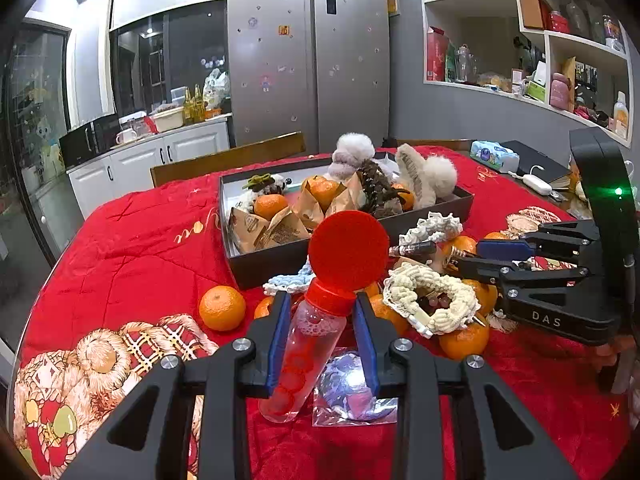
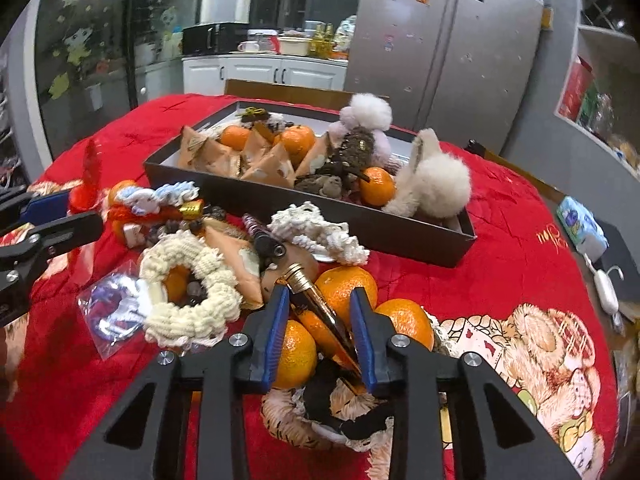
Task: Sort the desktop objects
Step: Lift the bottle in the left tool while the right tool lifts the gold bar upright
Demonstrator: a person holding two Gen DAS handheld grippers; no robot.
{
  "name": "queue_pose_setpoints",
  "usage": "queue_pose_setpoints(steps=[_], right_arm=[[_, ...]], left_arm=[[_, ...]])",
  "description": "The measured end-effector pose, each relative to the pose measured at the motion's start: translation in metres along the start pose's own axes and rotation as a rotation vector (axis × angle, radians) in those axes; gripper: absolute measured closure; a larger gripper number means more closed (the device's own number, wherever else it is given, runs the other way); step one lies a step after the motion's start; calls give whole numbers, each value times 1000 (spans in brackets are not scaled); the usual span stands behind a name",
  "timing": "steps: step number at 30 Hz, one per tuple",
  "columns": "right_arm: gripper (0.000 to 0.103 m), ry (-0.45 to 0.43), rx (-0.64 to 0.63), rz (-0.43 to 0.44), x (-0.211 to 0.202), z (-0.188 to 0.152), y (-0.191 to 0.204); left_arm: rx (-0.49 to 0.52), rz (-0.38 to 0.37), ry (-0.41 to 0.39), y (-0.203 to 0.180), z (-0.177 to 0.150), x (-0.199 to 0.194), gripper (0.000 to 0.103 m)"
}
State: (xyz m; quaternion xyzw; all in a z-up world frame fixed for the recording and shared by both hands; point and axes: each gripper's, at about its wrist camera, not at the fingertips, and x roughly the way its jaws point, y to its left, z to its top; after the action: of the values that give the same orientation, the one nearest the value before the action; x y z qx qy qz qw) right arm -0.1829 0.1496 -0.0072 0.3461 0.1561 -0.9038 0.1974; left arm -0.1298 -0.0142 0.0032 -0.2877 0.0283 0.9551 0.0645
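Observation:
In the left wrist view my left gripper [image 1: 322,316] stands around a clear bottle with a red cap [image 1: 308,344] and a round red disc top [image 1: 349,251]; the blue pads sit beside it with a gap on the right, so it is open. The bottle leans on the red cloth. In the right wrist view my right gripper [image 2: 320,312] is open around a gold and brown pen-like tube [image 2: 320,308] lying across tangerines [image 2: 348,286]. The right gripper also shows in the left wrist view [image 1: 492,258]. The dark box [image 1: 256,268] holds tangerines, paper packets and plush toys.
A cream crocheted ring [image 2: 188,292], a white crocheted piece [image 2: 320,236], a clear bag [image 2: 110,312], a loose tangerine [image 1: 222,307] and other trinkets lie in front of the box. A tissue pack [image 2: 582,226] and white charger [image 2: 606,286] lie at the right. A chair [image 1: 228,158] stands behind the table.

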Motion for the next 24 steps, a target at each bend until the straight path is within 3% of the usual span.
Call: queue_pose_setpoints(steps=[4,7,10,15,18,20,24], right_arm=[[79,6,-13,1,-3,-3,0],[87,18,13,25,-4,-3,-7],[103,3,51,64,-9,-8,-10],[102,12,76,103,-7,-9,-13],[102,18,24,93,-5,-9,-10],[92,20,-11,75,-4,-10,-8],[92,27,18,85,-3,-10,-13]], left_arm=[[-13,-1,-2,1,0,1,70],[-14,0,-1,1,0,3,70],[-3,4,-1,0,0,4,70],[21,12,2,-4,-1,3,70],[30,17,3,-6,-2,2,70],[33,20,2,-7,-2,2,70],[27,16,2,-7,-2,1,70]])
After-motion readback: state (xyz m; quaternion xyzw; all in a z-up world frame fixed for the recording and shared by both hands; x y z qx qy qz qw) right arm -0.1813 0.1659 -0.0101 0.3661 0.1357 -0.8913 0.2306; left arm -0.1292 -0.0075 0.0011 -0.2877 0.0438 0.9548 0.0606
